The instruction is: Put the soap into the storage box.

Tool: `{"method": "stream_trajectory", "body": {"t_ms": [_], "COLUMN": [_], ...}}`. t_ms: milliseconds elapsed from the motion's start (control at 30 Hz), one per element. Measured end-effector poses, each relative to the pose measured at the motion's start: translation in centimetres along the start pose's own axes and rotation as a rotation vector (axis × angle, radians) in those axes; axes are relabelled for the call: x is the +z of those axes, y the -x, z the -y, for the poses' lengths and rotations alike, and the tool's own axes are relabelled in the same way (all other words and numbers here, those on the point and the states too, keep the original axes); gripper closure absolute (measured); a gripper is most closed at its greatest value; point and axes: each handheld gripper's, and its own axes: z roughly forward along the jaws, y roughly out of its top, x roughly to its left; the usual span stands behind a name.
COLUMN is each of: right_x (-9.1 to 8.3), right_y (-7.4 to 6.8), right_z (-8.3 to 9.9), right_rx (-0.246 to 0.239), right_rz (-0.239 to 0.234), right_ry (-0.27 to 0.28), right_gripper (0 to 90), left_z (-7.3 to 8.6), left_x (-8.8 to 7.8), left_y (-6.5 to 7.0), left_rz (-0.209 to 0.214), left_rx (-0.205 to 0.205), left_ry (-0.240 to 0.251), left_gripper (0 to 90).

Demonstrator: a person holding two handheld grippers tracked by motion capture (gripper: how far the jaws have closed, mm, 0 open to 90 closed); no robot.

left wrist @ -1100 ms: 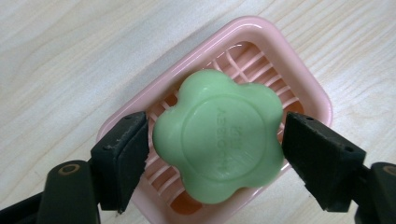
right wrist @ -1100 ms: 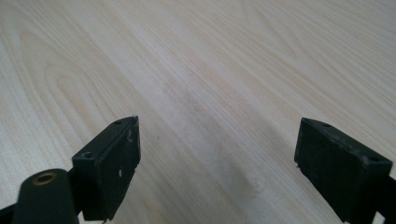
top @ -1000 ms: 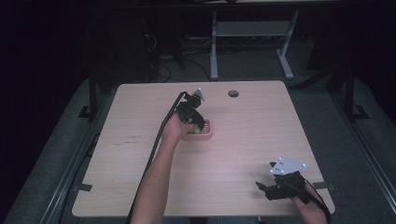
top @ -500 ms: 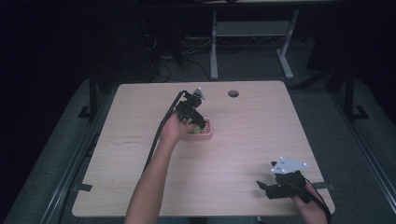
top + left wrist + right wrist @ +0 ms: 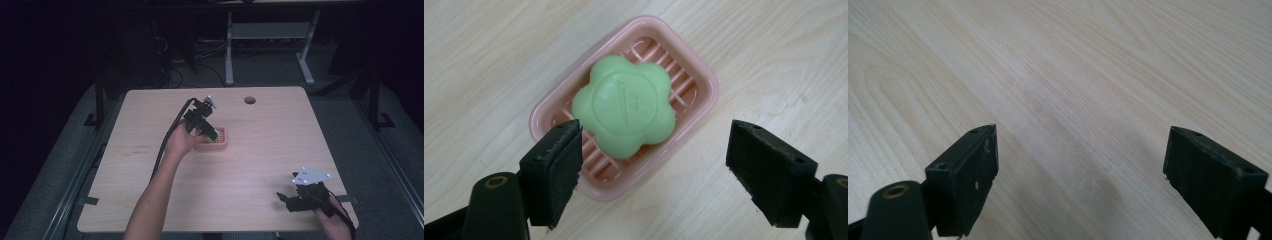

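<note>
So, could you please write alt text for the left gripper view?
A green flower-shaped soap lies in a pink slatted soap dish on a pale wooden table. The left gripper looks down on it, its two black fingers spread wide open and holding nothing.

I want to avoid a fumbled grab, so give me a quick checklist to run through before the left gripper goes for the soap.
1. Left gripper open wider than the green flower-shaped soap: ok.
2. Soap lying flat inside the pink soap dish: ok.
3. Soap centred between the fingers: not ok, it sits toward the left one.
4. Dish flat on the wooden table: ok.
5. Right gripper open and far from the dish: ok.
6. Soap wet or slippery: cannot tell.
</note>
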Motion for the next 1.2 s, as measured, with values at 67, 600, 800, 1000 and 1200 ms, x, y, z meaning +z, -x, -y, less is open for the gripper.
{"method": "stream_trajectory", "body": {"t_ms": [67, 600, 800, 1000, 1200], "right_x": [0.0, 0.1, 0.2, 0.1, 0.0], "right_y": [0.0, 0.1, 0.1, 0.2, 0.4], "right_z": [0.0, 0.1, 0.1, 0.2, 0.3], "right_rx": [-0.006, -0.012, -0.006, -0.007, -0.001], "right_rz": [0.002, 0.009, 0.013, 0.02, 0.029], "right_ry": [-0.004, -0.018, -0.022, -0.017, -0.016], "right_gripper": [13.8, 13.8, 13.8, 13.8, 13.8], "left_z": [0.2, 2.7, 3.5, 4.3, 5.1], "left_x": [-0.1, -1.1, -1.5, -1.9, -2.3], "left_y": [0.1, 0.7, 1.3, 1.5, 1.8], "left_rz": [0.002, 0.019, 0.026, 0.03, 0.033], "left_rx": [0.003, 0.014, 0.026, 0.045, 0.053], "left_ry": [0.005, 0.031, 0.045, 0.046, 0.045], "left_gripper": [22.6, 22.9, 22.9, 23.0, 23.1]}}
